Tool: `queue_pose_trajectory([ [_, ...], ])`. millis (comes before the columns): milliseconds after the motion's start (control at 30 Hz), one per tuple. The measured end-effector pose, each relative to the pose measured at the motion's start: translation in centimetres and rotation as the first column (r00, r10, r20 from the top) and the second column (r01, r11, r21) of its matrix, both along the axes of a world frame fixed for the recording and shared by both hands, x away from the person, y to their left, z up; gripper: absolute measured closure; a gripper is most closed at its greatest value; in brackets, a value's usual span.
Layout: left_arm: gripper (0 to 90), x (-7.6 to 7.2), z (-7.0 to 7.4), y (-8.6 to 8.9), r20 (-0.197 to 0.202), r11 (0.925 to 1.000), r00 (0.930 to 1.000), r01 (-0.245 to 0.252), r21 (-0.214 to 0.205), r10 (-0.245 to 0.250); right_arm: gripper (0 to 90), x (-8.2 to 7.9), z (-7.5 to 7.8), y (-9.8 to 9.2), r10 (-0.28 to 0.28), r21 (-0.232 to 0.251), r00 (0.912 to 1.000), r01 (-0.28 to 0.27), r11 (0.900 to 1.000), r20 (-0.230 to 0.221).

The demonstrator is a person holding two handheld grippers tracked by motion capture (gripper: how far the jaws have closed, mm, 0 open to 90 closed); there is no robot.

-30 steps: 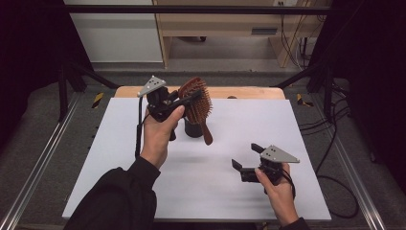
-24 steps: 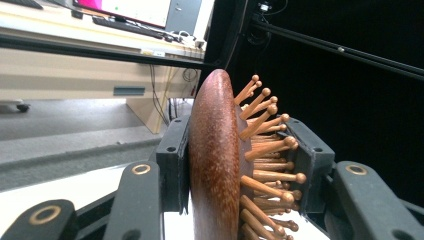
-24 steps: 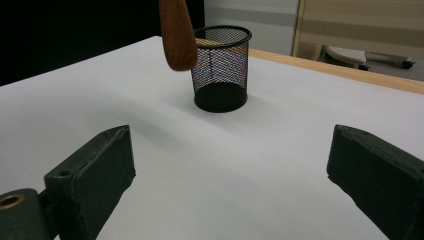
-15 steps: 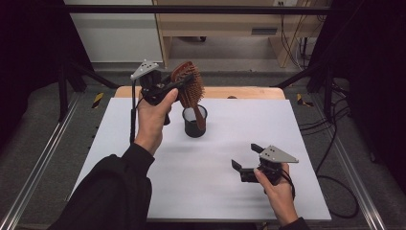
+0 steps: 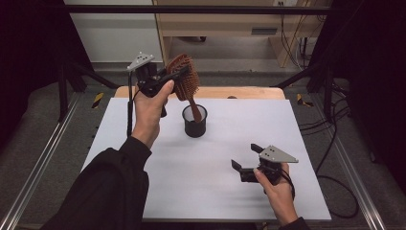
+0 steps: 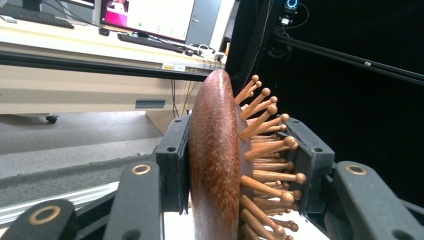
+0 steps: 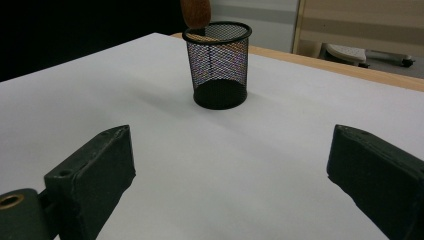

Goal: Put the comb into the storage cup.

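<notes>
Above the black mesh cup point(image 5: 195, 121), the left gripper point(image 5: 168, 79) has its jaws clamped on the wooden hairbrush point(image 5: 184, 82) by its head, handle tip hanging at the cup's rim. Well in front of the cup, the right gripper point(image 5: 244, 163) hovers low over the white surface point(image 5: 239, 120), jaws spread wide, holding nothing.

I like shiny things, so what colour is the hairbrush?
The hairbrush is reddish-brown wood with lighter pegs; the left gripper view shows it best.
</notes>
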State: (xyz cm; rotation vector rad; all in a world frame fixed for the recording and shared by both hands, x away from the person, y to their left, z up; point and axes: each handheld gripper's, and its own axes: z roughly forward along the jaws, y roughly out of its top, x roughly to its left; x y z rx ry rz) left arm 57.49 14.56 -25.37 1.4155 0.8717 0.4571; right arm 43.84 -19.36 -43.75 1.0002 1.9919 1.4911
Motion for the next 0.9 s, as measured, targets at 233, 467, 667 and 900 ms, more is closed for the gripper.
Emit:
queue_pose_trajectory([
  [233,51.5,0.8,0.2,0.0,0.008,0.9999,0.9999,-0.011,0.003,0.011,5.2,0.0,0.0,0.0,0.0,0.0,1.0,0.0,1.0,-0.003],
  [467,51.5,1.5,0.6,-0.1,0.016,0.9997,0.9996,-0.023,0.01,0.023,5.2,0.0,0.0,0.1,0.002,-0.004,1.0,-0.002,1.0,-0.003],
  [667,51.5,2.0,0.6,-0.4,0.022,0.9996,0.9994,-0.026,0.015,0.025,5.2,0.0,0.0,0.0,0.003,-0.002,1.0,-0.003,1.0,-0.002],
  [900,51.5,2.4,0.4,-0.7,0.025,0.9992,0.9993,-0.028,0.029,0.027,5.0,0.0,0.0,0.1,0.005,0.0,1.0,-0.005,1.0,0.001],
])
